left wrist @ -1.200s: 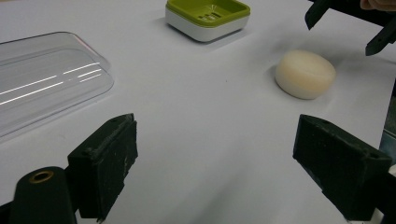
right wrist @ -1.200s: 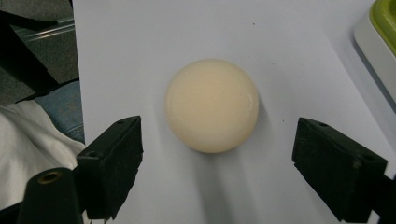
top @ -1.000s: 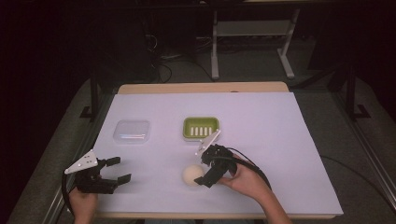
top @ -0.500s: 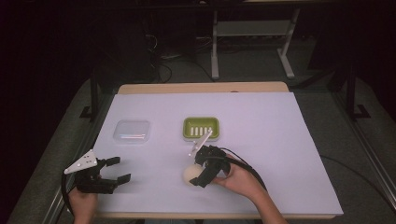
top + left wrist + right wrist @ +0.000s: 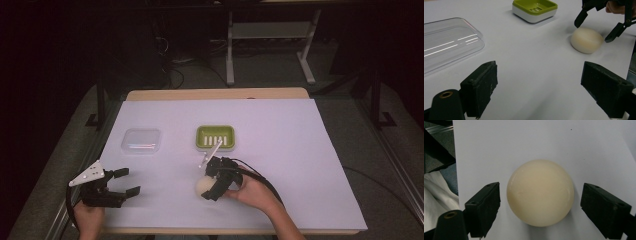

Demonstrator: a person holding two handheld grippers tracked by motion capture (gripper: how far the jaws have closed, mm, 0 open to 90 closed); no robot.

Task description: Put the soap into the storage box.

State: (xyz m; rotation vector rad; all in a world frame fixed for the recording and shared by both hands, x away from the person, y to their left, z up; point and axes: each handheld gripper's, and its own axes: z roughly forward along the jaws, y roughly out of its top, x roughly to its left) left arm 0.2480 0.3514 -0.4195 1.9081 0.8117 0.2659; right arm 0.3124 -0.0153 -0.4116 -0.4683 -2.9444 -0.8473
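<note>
Wooden table point(image 5: 215, 94) covered by white paper sheet point(image 5: 300, 150). Lying on sheet: clear plastic rectangular lid point(image 5: 142, 140), green-and-white soap dish point(image 5: 215, 137), cream rounded soap bar point(image 5: 203, 186) near front edge.

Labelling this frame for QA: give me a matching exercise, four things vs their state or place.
Things:
1. soap bar
2. soap dish
3. clear lid
4. left claw

States:
A. green, mid-table
B. open, over bare table
C. between the right claw's open jaws, ungripped
D. lying left of the dish

Pairs: 1-C, 2-A, 3-D, 4-B
</note>
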